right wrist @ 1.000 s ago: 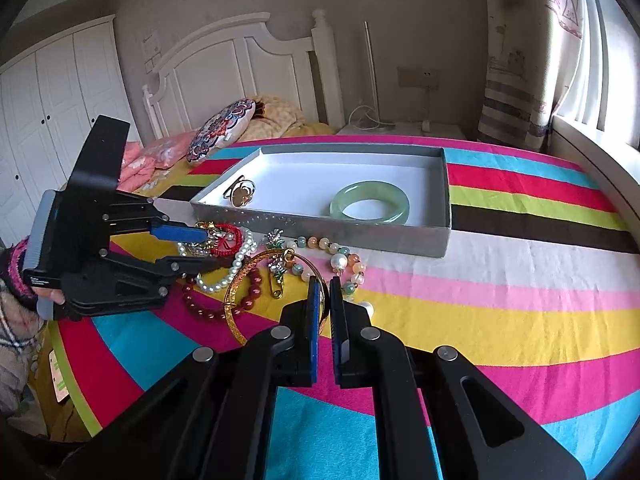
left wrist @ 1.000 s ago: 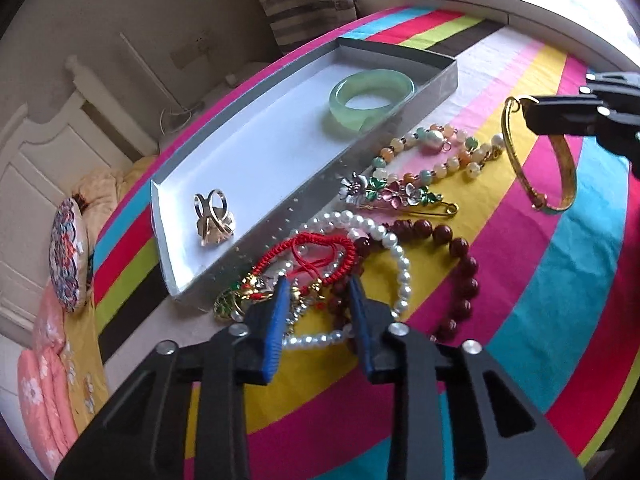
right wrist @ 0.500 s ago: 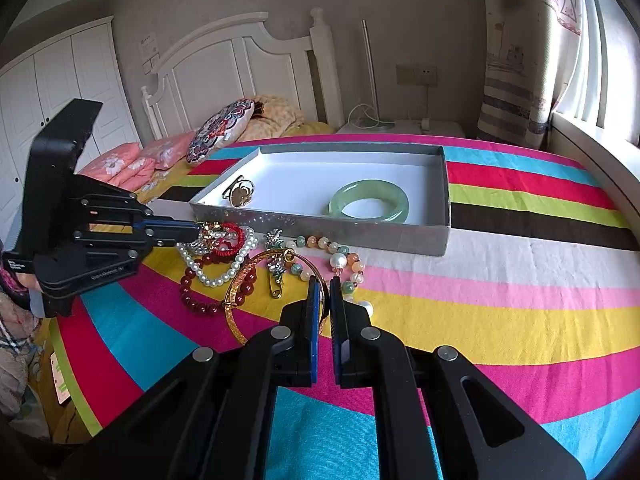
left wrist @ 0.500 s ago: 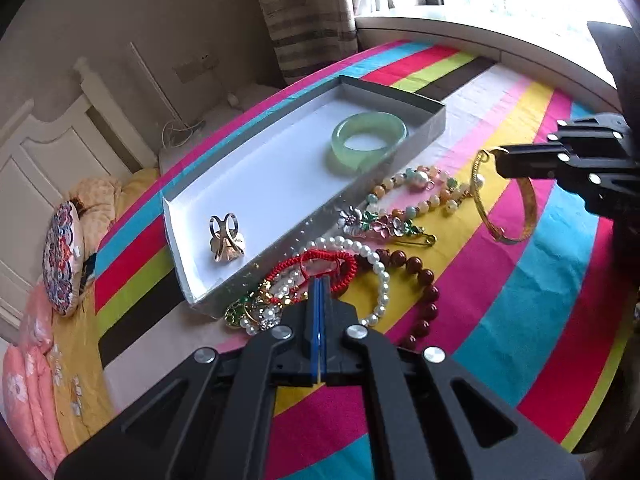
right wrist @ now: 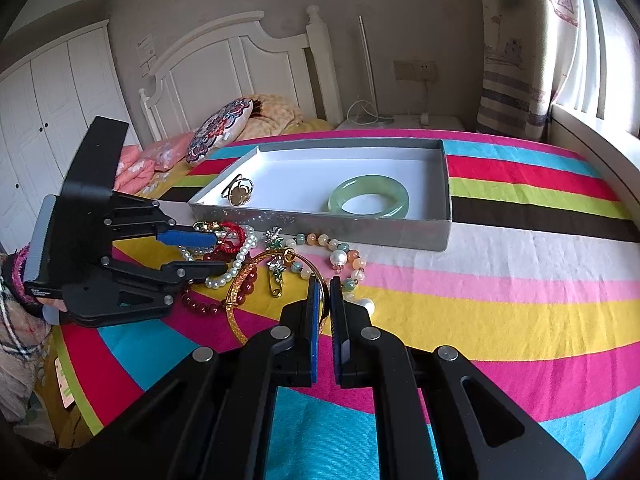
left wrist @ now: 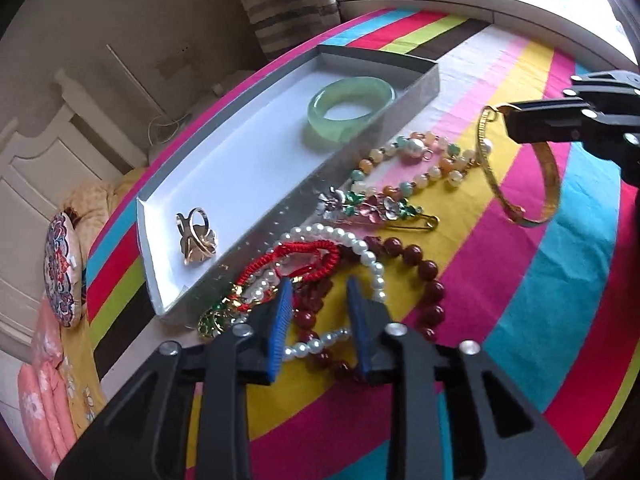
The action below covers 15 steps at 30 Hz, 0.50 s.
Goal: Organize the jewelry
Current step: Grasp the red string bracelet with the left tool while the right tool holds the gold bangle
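A grey tray (left wrist: 360, 152) (right wrist: 320, 228) holds a green jade bangle (left wrist: 316, 114) (right wrist: 340, 202) and a gold ring (left wrist: 196, 236) (right wrist: 240, 194). In front of it lies a tangled pile: red cord bracelet (left wrist: 316, 256), pearl strand (left wrist: 372, 256), dark red beads (left wrist: 428, 270), pastel bead bracelet (left wrist: 416, 182) and a flower brooch (left wrist: 368, 204). My left gripper (left wrist: 319, 286) (right wrist: 218, 252) hangs low over the pile; its jaws are opening, with red beads and pearls between them, not pinched. My right gripper (right wrist: 325, 282) (left wrist: 510, 124) is shut on a gold bangle (left wrist: 550, 184) (right wrist: 236, 292), held just above the cloth.
The table wears a striped cloth (right wrist: 500, 312); its round edge falls away at the left and near side. A bed with pillows (right wrist: 220, 128) lies beyond the left edge, a window sill (right wrist: 592, 148) to the right. A plaid sleeve (right wrist: 8, 312) holds the left gripper.
The left gripper stood open over the pile, then shut empty and drew back; now it is low over the pile again with its jaws apart. The right gripper kept still with the bangle.
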Tool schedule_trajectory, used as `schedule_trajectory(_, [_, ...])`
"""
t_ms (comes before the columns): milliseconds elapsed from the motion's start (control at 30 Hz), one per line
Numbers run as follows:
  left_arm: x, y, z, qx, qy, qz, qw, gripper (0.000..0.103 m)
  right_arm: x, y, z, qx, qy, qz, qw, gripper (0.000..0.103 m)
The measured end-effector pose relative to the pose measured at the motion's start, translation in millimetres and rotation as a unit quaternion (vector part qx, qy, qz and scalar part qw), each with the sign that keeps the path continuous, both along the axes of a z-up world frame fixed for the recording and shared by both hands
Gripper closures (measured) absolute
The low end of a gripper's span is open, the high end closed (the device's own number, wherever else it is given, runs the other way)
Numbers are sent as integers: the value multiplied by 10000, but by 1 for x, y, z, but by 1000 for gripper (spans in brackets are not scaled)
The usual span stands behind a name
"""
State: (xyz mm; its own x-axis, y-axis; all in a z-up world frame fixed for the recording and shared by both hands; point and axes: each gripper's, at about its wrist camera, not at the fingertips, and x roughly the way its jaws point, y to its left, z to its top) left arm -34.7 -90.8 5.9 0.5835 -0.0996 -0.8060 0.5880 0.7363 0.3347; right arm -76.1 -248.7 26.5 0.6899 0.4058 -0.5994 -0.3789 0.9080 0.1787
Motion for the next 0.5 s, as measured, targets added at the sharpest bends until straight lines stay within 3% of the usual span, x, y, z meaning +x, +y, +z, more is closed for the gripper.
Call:
schedule_trajectory(100, [0,1,3,-92,-26,-34,9999,103,-1,0,0,-2,-16,1,10000,96])
schedule_trajectory(233, [-4,3,15,-237,-221,-12,9995,103,-1,-1,0,2,-25,-8,10000,96])
schedule_trajectory(367, [-9,8,22,-357,-147,-107,9992,103,-1,1,0,-49,-25,-3,10000,96])
schedule_trajectory(433, [-9,5,22,-291,-166,-114,9994,100,-1,2,0,-55,-18,-5,10000,96])
schedule_trajectory(500, [-7,2,18,-278,-98,-156,9994,85,-1,1,0,-53,-23,-5,10000,96])
